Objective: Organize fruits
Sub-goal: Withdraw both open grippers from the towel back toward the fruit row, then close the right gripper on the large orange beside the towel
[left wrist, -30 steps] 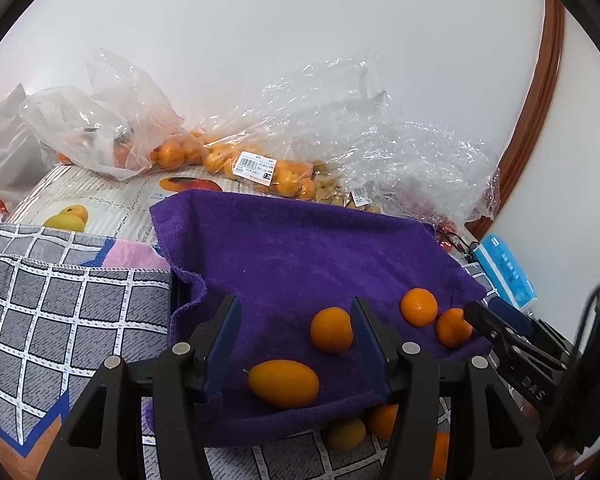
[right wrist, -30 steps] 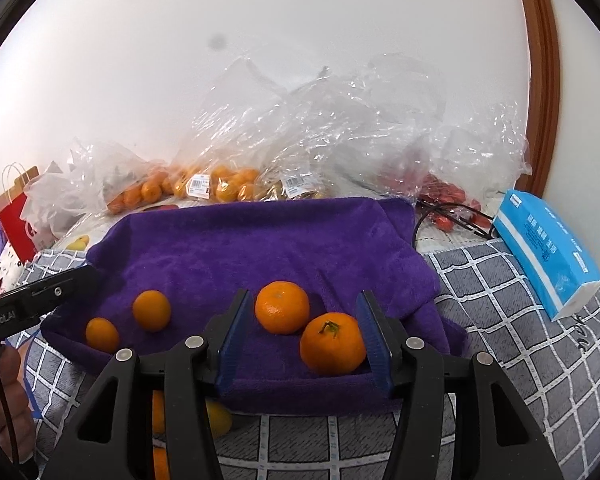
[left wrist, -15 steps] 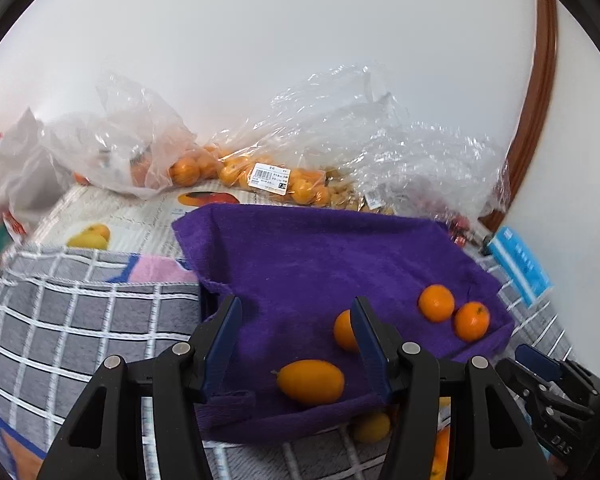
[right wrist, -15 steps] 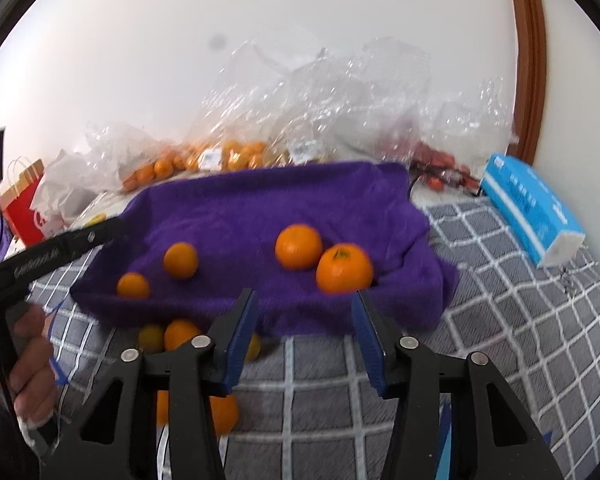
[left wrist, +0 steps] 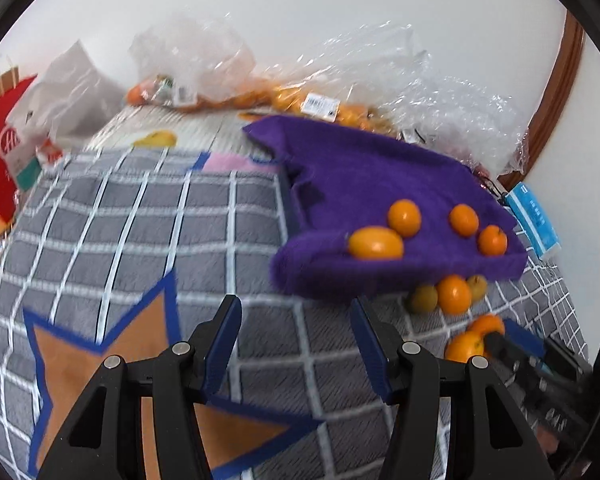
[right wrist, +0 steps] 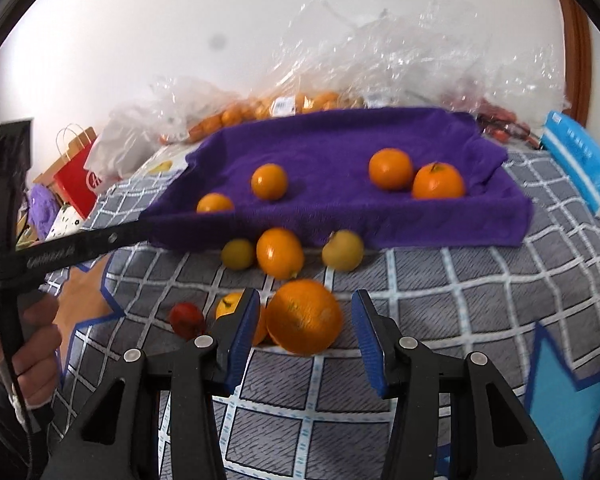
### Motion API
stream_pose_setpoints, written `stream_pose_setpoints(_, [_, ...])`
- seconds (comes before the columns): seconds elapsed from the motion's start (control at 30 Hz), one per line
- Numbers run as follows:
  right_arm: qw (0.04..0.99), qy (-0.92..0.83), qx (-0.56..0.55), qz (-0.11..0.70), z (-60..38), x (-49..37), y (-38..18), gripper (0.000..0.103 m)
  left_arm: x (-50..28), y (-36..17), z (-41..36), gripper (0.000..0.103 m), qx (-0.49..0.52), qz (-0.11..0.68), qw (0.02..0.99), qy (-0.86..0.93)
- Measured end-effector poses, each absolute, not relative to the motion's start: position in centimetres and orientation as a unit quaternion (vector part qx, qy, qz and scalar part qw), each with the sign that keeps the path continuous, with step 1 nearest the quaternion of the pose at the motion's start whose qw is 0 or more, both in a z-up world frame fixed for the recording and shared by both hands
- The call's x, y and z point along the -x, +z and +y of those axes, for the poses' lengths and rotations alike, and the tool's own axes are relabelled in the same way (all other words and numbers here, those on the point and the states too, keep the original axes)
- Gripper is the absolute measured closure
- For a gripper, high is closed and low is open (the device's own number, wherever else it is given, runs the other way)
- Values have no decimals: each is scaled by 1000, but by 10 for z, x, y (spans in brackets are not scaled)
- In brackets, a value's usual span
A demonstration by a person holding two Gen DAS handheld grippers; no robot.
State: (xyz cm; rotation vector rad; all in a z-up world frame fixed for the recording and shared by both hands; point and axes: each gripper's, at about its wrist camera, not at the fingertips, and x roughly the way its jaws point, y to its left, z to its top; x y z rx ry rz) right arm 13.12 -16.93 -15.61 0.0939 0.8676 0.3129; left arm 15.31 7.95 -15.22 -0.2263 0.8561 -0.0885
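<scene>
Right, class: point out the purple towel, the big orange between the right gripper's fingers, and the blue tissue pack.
purple towel [right wrist: 340, 140]: right wrist view, bare middle of the cloth.
big orange [right wrist: 304, 322]: right wrist view, centre of its peel.
blue tissue pack [right wrist: 580, 152]: right wrist view, top face.

Four fruits [right wrist: 391, 169] are set on the towel [right wrist: 332, 140] at frame centre, right wrist view. Three more fruits [right wrist: 279, 252] are lined up on the checked cloth [right wrist: 440, 280] just below the towel's front edge. A large orange [right wrist: 304, 322] is placed lower centre. Plastic bags [right wrist: 380, 60] are piled behind the towel. A tissue pack [right wrist: 580, 156] is found at right.
</scene>
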Motion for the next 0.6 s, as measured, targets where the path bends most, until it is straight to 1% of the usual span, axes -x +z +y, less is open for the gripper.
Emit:
stream_pose_setpoints(0.13, [885, 151, -75, 434, -177, -138, -160, 56, -150, -161, 83, 49, 133, 419, 897, -54])
stream_pose_setpoints(0.17, [882, 158, -84, 435, -178, -138, -161, 60, -149, -164, 82, 49, 135, 420, 896, -59])
stream_pose_setpoints(0.2, [880, 164, -91, 436, -180, -138, -160, 62, -148, -166, 80, 49, 132, 419, 896, -66])
stream_pose_setpoints(0.37, [887, 146, -92, 428, -188, -133, -156, 62, -140, -166, 69, 48, 104, 403, 905, -82])
stream_pose_setpoints(0.5, [898, 110, -90, 417, -208, -127, -144, 62, -143, -169, 66, 45, 97, 413, 902, -78])
stream_pose_setpoints(0.6, [899, 84, -80, 423, -218, -128, -146, 62, -143, -169, 65, 44, 93, 415, 902, -77])
